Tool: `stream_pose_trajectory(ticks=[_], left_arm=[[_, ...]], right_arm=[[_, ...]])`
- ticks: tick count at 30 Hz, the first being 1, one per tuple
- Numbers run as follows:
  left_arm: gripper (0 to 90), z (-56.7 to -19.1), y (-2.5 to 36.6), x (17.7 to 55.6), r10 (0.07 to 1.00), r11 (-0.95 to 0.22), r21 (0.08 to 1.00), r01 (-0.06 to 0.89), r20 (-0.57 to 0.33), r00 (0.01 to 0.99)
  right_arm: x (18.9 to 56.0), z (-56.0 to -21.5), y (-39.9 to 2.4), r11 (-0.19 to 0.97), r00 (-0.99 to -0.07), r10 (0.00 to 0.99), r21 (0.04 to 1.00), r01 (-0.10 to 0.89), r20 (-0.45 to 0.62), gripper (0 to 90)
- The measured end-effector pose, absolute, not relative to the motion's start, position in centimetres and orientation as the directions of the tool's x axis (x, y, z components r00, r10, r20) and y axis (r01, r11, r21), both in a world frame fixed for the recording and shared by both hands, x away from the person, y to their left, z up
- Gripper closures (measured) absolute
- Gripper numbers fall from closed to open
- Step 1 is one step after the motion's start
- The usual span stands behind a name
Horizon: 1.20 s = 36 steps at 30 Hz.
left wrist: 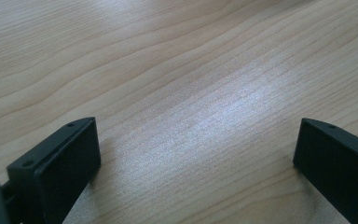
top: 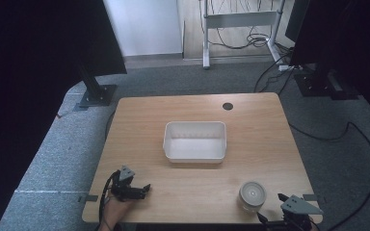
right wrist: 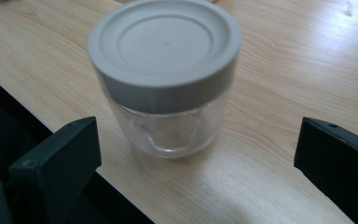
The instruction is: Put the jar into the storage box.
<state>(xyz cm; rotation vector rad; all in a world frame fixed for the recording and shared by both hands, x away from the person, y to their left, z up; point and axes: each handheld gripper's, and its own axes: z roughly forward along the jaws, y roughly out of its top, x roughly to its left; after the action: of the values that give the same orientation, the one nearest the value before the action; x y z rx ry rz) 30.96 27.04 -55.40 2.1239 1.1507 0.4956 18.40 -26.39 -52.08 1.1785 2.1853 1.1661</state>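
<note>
Lidded clear jar [right wrist: 164,77] upright near the worktop [top: 270,144] front edge, well short of the white tub [top: 195,140]. Right gripper [right wrist: 196,154] fingers spread wide before it, empty; left gripper [left wrist: 196,154] fingers likewise spread. Risk: a low approach nudges the jar over, or a grip on the smooth glass slips.

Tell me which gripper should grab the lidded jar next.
Right. The right gripper faces the jar with open jaws, close by; the left gripper sits across the table, over bare wood.
</note>
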Motion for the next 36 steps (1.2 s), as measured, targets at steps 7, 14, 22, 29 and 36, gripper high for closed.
stream_pose_trajectory(ticks=[7,14,22,29,36], left_arm=[[0.4,-55.4,27.0,31.0,0.842,-0.391,0.706,0.591,0.016,0.538],[0.4,-55.4,27.0,31.0,0.842,-0.392,0.705,0.591,0.017,0.539],[0.4,-55.4,27.0,31.0,0.843,-0.391,0.706,0.591,0.016,0.538],[0.4,-55.4,27.0,31.0,0.843,-0.391,0.706,0.591,0.016,0.538],[0.4,-55.4,27.0,31.0,0.842,-0.391,0.705,0.591,0.016,0.538]], right_arm=[[18.9,-52.0,-25.5,0.311,-0.592,0.805,0.822,0.476,0.039,0.0],[19.6,-52.3,-24.8,0.321,-0.604,0.796,0.819,0.476,0.039,0.0],[20.3,-52.5,-24.3,0.314,-0.604,0.795,0.82,0.478,0.048,0.0],[21.0,-52.7,-23.7,0.316,-0.61,0.79,0.819,0.479,0.052,0.0],[21.5,-53.0,-23.1,0.317,-0.614,0.787,0.816,0.483,0.057,0.7]])
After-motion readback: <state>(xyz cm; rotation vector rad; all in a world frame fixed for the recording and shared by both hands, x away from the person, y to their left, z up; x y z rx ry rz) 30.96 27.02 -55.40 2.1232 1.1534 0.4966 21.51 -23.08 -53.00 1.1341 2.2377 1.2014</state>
